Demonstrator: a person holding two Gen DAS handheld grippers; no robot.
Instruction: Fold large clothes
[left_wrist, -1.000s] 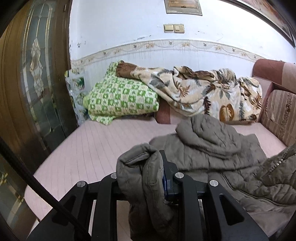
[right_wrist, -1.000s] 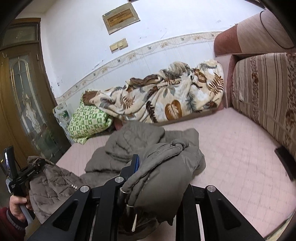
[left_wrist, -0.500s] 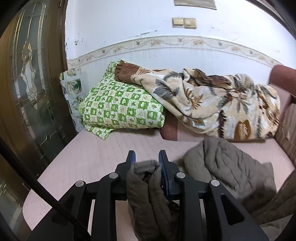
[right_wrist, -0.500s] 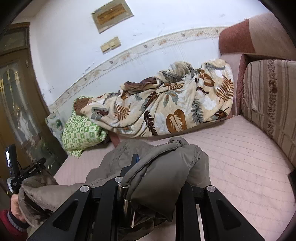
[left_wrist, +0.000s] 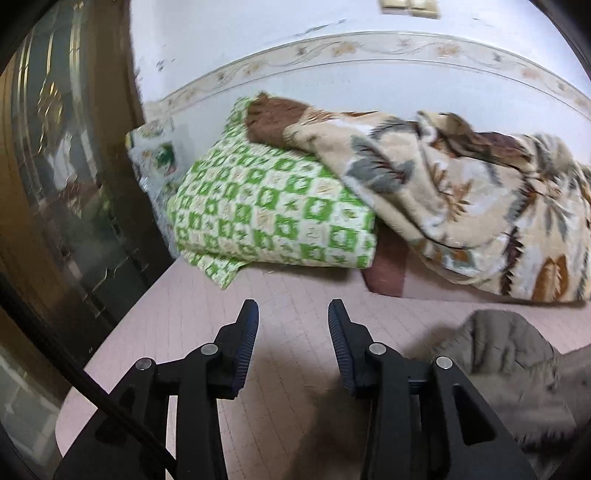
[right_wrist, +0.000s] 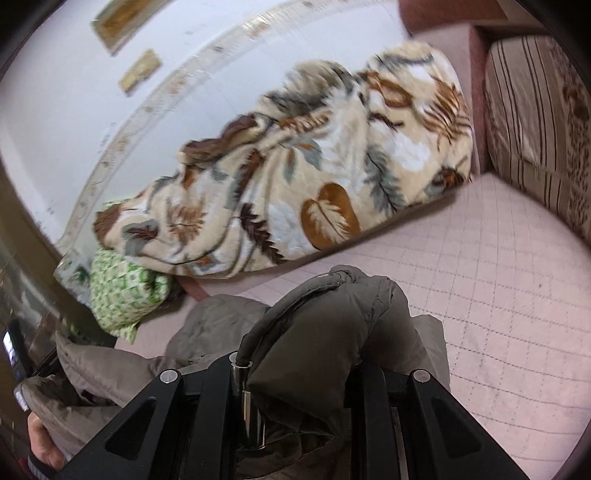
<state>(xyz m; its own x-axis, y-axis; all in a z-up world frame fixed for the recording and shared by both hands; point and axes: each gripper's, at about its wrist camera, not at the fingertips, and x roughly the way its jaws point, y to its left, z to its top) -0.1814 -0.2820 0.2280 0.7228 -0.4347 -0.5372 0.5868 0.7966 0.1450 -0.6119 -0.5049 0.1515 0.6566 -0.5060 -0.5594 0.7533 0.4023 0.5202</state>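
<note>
Lay across the whole scene: a pink quilted bed (left_wrist: 207, 325), bare under the left gripper and running right to a striped cushion (right_wrist: 535, 122) in the right wrist view. Backed it: a white wall (left_wrist: 258, 48) with a patterned border strip, and on the left a brown door (left_wrist: 55, 166) with glass panels. Heaped along the wall: a leaf-print blanket (left_wrist: 461, 192), its brown edge draped over a green checked pillow (left_wrist: 266, 214) resting on the mattress.

Sprawled on the bed nearer the cameras: the grey-brown padded jacket (right_wrist: 325, 325), rumpled, one part bunched up and the rest trailing left toward the person's hand low in the right wrist view. Seen in the left wrist view only as a blurred mound (left_wrist: 509, 354) at lower right, just beside the tool and apart from its fingers.

Hung over the bare mattress: the left gripper (left_wrist: 291, 339), jaws spread wide, nothing between the blue pads. Clamped on a thick fold of the jacket: the right gripper (right_wrist: 295, 369), fabric bulging up over the fingers and hiding their tips.
</note>
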